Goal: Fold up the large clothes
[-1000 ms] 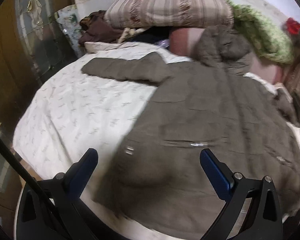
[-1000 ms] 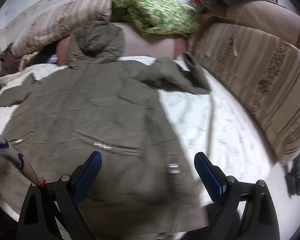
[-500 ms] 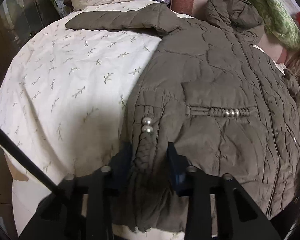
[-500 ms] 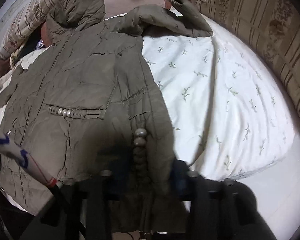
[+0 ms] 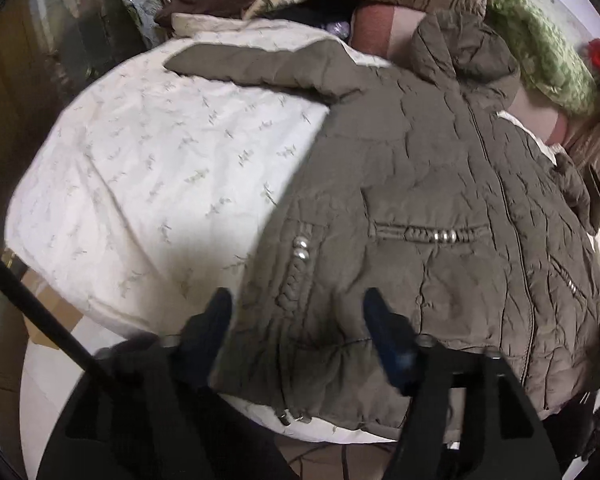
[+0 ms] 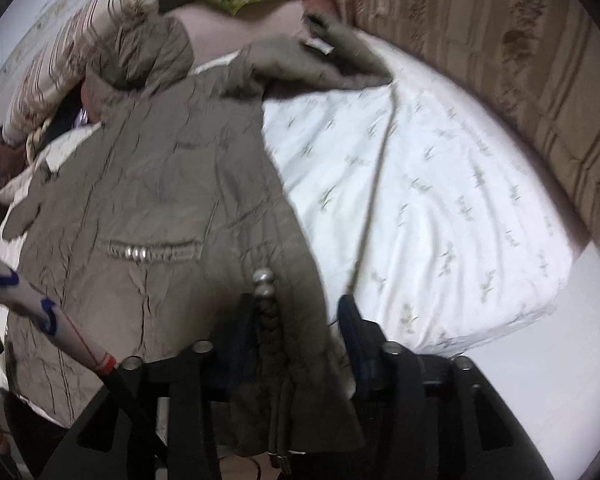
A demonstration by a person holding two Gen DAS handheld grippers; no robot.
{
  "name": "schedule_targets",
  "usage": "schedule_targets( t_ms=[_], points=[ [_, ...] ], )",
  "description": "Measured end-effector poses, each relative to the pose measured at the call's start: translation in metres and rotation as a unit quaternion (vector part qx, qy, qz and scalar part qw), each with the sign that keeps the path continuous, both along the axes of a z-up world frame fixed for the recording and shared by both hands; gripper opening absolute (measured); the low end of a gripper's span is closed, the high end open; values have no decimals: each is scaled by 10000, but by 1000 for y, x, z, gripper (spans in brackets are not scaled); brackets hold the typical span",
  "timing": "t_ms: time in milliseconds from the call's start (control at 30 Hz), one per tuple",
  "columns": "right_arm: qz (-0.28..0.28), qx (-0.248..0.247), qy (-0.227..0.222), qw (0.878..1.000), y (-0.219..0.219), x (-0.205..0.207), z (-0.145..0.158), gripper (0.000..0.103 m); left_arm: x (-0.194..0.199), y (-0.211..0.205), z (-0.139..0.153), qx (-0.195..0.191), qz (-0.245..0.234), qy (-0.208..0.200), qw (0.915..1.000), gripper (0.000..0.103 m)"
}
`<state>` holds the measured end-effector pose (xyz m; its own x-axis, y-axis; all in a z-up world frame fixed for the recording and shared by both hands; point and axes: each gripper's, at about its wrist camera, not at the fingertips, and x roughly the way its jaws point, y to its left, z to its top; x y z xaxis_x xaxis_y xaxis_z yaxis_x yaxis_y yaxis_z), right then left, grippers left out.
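Whereas both hand-held grippers pinched the coat (image 5: 420, 184) half a second ago, the left hand-held gripper (image 5: 298, 320) and right one (image 6: 296, 316) now stand spread (hem released), leaving it flat on the bed (image 5: 140, 168), unfolded.

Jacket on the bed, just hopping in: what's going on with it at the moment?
A person is working an olive-brown hooded jacket spread front-up on a white leaf-print bedsheet. Each hand-held gripper is at a bottom corner of the hem. The left hand-held gripper has its jaws apart around the hem fabric, not clamped. The right hand-held gripper straddles the braided, beaded trim; whether it pinches is unclear. Both sleeves lie spread outward, and no fold is made yet.
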<state>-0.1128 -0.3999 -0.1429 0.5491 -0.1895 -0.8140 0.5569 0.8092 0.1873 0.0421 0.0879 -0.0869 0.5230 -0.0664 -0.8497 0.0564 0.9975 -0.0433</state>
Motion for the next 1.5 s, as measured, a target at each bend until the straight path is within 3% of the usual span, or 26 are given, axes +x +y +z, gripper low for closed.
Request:
schedule_targets(
  t_ms=[167,267,600,667,767,833,900,1000,1200,1300,1500],
  points=[
    [-240,-88,-345,9991,-7,-3,23,69,-5,-8,25,18,-159,-375,9992,70],
    [-200,-75,-470,9987,-2,1,32,72,1,-13,41,189,-222,-626,9976,70],
    [1092,-78,-773,9910,76,75,60,72,71,39,71,-201,464,-786,9956,70],
    [1341,-107,-754,9880,94,92,60,72,93,53,73,-62,580,-747,9955,70],
    [1618,-125,-693,9843,117,114,56,72,130,68,72,462,727,-722,9937,70],
    [1714,-129,-624,9831,128,129,51,72,156,80,70,517,710,-772,9931,66],
    [1763,-111,-517,9829,134,143,44,72,184,94,65,335,813,-650,9940,52],
    [1766,-46,-415,9834,134,158,32,72,238,128,51,-414,1148,-350,9919,51],
    [1646,102,-315,9858,125,191,7,72,329,166,4,-1562,1614,184,9743,51],
    [1545,199,-308,9873,117,204,-7,72,369,178,-20,-1877,1785,309,9654,51],
    [1333,175,-249,9906,105,224,-21,72,422,190,-51,-2137,1842,491,9581,51]
  ],
)
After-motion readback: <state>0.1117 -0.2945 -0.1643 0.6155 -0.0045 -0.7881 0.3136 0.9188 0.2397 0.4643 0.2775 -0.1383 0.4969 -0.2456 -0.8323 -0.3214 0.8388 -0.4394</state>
